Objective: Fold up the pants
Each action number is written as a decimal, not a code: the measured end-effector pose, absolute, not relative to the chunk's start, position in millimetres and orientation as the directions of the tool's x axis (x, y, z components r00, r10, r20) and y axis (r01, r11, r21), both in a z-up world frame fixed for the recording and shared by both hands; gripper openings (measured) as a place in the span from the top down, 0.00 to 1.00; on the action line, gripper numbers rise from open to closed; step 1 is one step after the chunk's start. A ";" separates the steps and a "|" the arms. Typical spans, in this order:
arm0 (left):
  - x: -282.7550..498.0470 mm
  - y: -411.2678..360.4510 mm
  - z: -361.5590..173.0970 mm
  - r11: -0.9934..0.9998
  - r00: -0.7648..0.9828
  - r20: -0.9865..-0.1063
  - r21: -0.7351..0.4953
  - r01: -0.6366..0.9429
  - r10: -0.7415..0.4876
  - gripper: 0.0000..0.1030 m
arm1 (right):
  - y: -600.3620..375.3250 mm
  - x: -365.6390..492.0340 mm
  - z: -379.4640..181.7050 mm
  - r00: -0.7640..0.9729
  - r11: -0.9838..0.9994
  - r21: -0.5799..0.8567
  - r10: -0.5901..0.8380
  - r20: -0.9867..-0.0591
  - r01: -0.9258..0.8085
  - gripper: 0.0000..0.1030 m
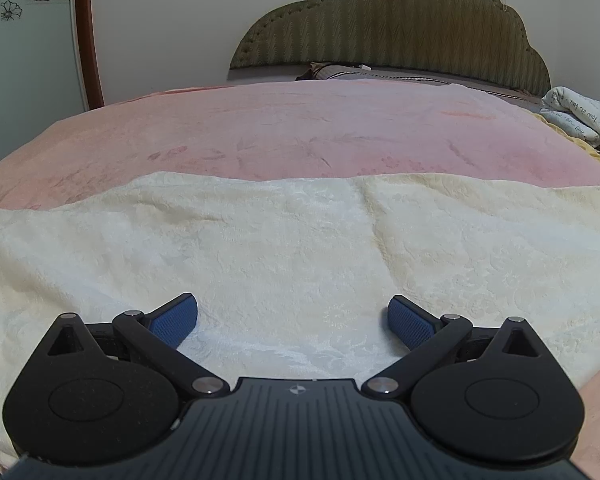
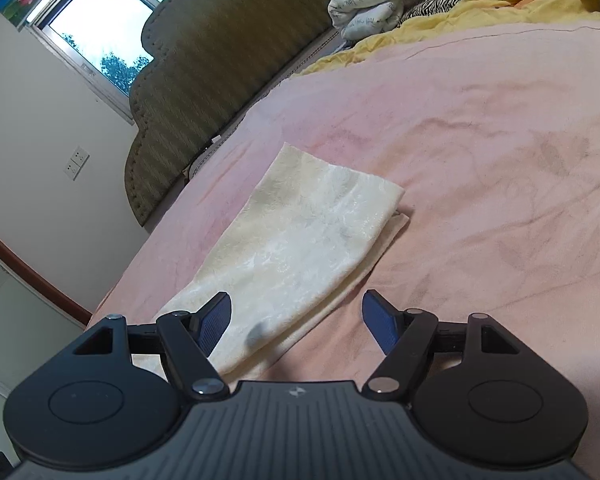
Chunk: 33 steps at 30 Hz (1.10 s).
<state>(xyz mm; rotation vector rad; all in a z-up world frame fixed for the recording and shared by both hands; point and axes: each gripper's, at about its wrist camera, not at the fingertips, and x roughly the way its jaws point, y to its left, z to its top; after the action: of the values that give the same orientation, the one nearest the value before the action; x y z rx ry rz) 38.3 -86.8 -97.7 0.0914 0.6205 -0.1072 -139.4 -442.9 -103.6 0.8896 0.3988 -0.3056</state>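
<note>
While the cream pants [image 2: 300,248] lay folded flat on the pink bed [image 2: 480,160], both grippers stood with jaws wide and empty: left gripper [image 1: 293,320] directly over the fabric, right gripper [image 2: 296,316] over its 6 o'clock end.

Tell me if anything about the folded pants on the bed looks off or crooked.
Mostly neat. The cream pants lie folded flat on the pink bedspread, but at the far end the bottom layer sticks out past the top one, so the edges aren't flush.
</note>
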 end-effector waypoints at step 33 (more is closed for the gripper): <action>38.3 -86.7 -97.9 0.990 0.809 -0.584 0.052 0.127 -0.074 0.00 | -415.2 -136.8 -108.6 0.900 0.735 0.564 -0.147 -0.410 0.377 0.17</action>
<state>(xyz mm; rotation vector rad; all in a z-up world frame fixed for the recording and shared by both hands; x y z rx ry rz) 38.3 -86.7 -97.9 0.0900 0.6198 -0.1076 -136.8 -415.2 -108.6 0.6890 0.3534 -0.2949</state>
